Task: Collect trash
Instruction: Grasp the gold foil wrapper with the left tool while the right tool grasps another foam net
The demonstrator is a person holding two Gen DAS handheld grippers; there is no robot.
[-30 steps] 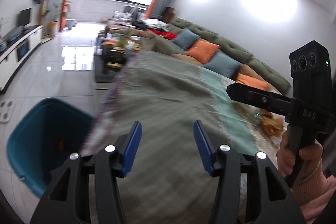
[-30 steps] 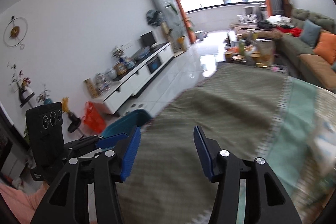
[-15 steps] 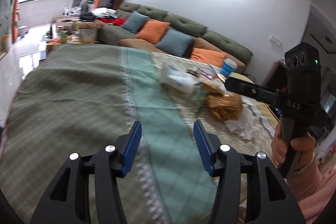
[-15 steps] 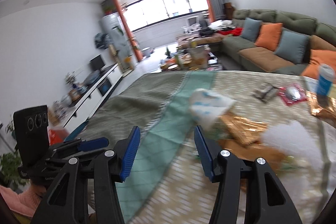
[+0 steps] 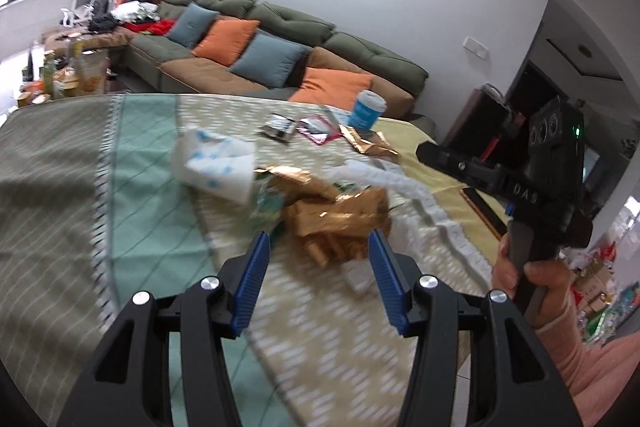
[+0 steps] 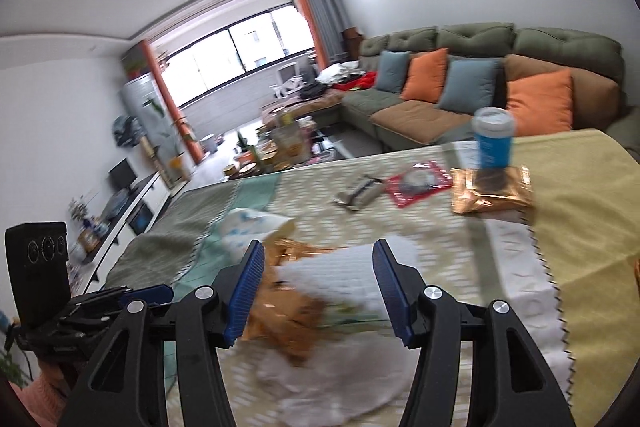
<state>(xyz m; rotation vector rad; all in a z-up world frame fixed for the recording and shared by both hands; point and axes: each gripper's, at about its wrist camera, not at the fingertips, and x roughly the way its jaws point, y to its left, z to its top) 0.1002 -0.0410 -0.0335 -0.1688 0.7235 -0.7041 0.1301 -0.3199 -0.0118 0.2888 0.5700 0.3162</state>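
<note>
Step in hand: approach to the trash pile; nothing is picked up yet.
Trash location: crumpled gold foil wrappers (image 5: pixel 340 219) lie mid-table on the patterned green and yellow tablecloth (image 5: pixel 132 163), touching a crumpled white paper sheet (image 5: pixel 424 203) and just beside a white tissue pack with blue print (image 5: pixel 218 165).
Further trash: 1 flat gold foil packet (image 6: pixel 492 189) lies at the far side, under a blue cylindrical cup with a white lid (image 6: pixel 494 143); a red-edged plastic pouch (image 6: pixel 418 183) lies beside it.
Left gripper (image 5: pixel 318 251): blue-padded jaws stand apart and empty, framing the gold wrappers from the near side.
Right gripper (image 6: pixel 318 259): jaws apart and empty, having just been opening further; gold foil and white paper lie ahead between the pads, untouched.
Hand pose: both grippers point forward and tilt downward at the table; the right hand (image 5: pixel 532 275), in a pink sleeve, grips its handle upright.
Next move: probably lower 1 gripper onto the foil and close; light foil may slip or drag neighbouring paper.
</note>
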